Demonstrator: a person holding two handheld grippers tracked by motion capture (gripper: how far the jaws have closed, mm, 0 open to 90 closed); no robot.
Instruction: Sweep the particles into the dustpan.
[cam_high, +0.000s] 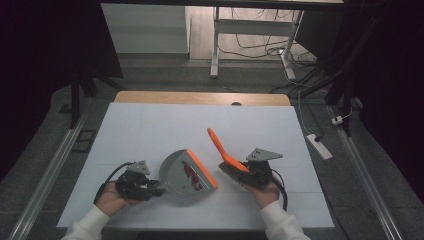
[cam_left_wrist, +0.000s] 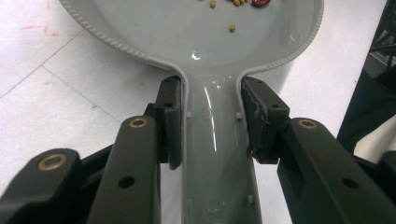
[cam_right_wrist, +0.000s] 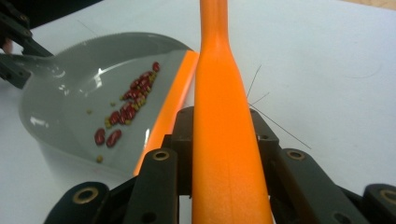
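A grey dustpan (cam_high: 186, 172) with an orange front lip sits tilted on the white table, red beans and small yellow grains (cam_right_wrist: 123, 114) lying inside it. My left gripper (cam_high: 152, 186) is shut on the dustpan's handle (cam_left_wrist: 212, 140), its pads pressing both sides. My right gripper (cam_high: 245, 172) is shut on an orange-handled brush (cam_high: 225, 150); the handle (cam_right_wrist: 224, 130) runs up between the jaws and points away and to the left. Dark bristles stick out under the right gripper beside the pan's orange lip (cam_right_wrist: 173, 105).
The white table cover (cam_high: 150, 125) stretches away beyond the pan, with a wooden edge (cam_high: 200, 97) at the back. A power strip (cam_high: 320, 145) and cables lie on the floor to the right. Desk legs (cam_high: 216, 45) stand farther back.
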